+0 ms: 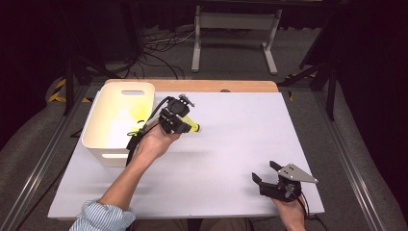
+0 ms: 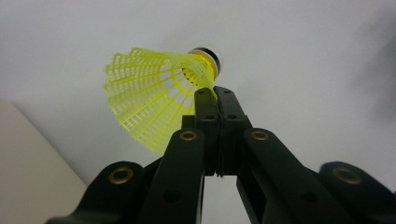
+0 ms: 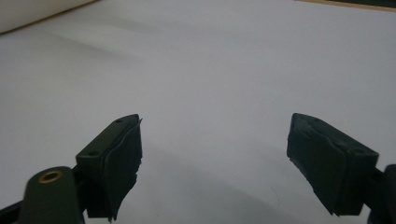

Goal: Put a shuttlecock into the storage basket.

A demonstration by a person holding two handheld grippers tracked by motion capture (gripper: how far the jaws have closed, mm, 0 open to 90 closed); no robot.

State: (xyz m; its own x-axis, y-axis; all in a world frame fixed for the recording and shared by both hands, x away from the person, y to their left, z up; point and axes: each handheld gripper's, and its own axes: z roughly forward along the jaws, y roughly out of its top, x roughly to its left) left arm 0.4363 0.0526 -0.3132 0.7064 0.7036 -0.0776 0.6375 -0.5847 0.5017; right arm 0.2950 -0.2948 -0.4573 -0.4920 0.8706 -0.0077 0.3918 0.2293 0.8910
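A yellow plastic shuttlecock with a white cork tip is pinched at the edge of its skirt by my left gripper, which is shut on it. In the high view the left gripper is held above the table just right of the white bin, with the shuttlecock pointing its cork to the right. My right gripper rests near the table's front right corner. Its jaws stand wide apart with nothing between them, and the right gripper looks along bare white table.
A white plastic bin with handle slots stands at the table's left side; something yellow shows inside its right wall, and I cannot tell what. The white table sheet spreads between the two hands. Cables and a stand lie on the floor beyond.
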